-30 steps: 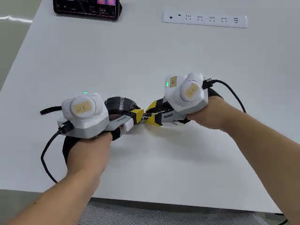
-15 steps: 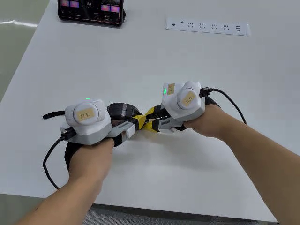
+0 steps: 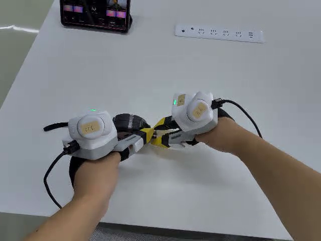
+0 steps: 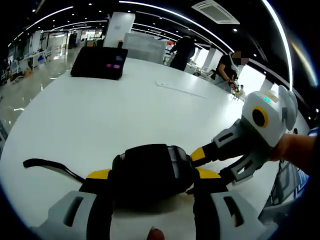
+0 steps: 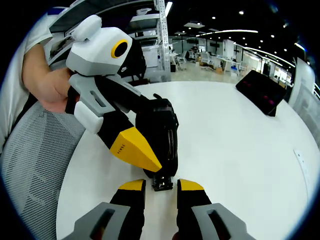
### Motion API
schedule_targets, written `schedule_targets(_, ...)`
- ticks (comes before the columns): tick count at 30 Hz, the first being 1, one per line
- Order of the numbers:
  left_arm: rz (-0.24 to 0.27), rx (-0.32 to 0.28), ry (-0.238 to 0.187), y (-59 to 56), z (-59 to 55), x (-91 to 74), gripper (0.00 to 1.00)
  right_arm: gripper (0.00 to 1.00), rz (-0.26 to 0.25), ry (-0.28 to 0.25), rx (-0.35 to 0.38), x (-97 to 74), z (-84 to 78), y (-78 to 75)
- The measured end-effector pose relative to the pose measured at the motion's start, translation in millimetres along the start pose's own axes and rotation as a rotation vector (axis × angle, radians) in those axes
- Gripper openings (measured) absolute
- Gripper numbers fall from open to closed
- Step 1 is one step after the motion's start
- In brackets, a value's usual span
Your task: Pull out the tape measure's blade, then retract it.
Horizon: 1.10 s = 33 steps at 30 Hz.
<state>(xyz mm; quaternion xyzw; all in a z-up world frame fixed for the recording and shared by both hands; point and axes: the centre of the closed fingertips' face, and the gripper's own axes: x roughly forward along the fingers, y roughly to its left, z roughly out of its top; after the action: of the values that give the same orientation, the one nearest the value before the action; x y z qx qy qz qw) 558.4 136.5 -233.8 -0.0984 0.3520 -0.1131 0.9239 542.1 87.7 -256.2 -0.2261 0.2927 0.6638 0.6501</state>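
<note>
Item 1: tape measure [image 5: 161, 131]. I see a black, rounded case with ribbed sides and a black wrist strap [image 4: 47, 165]. In the head view it sits just to 9 o'clock of centre, low over the bench [image 3: 150, 65].

Orientation: in the head view its long axis runs along the 9-to-3 line. The strap trails off toward 9 o'clock and the blade mouth faces 3 o'clock. The blade's end tab [image 5: 162, 181] sits right at the mouth.

Item 2: left hand-held gripper [image 4: 152, 176]. Its yellow-tipped jaws are clamped on either side of the case.

Item 3: right hand-held gripper [image 5: 162, 187]. Its jaws stand narrowly apart with the end tab between them. I cannot tell whether the pads touch it.

Item 4: the bench is plain white and matte.
- A white power strip [image 3: 218, 33] lies at 1 o'clock in the head view.
- A dark tablet [image 3: 95, 12] with a lit screen stands at 11 o'clock.

Item 5: room. I see a large open hall with a dark ceiling and strip lights. The right gripper view has shelving at 12 o'clock and a grey mesh chair [image 5: 35, 165] at 8 o'clock. People stand beyond the bench in the left gripper view.
</note>
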Motion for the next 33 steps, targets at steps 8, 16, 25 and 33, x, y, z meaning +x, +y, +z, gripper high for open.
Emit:
schedule_targets(8,-0.006,0.043,-0.014,-1.6,4.5,-3.9,0.67,0.30,-0.028,-0.008,0.016,-6.5,0.6,-0.8)
schedule_targets(16,-0.022,0.114,-0.021,-4.4,5.9,-10.6,0.74,0.41,-0.060,-0.024,0.064,-16.3,-0.9,2.4)
schedule_targets(25,-0.029,0.138,-0.024,-5.1,6.8,-14.5,0.80,0.44,-0.108,-0.047,0.097,-29.9,-1.3,-2.0)
schedule_targets(33,-0.068,0.169,-0.034,-10.2,7.0,-20.8,0.83,0.48,-0.149,-0.054,0.111,-44.2,-5.9,2.1)
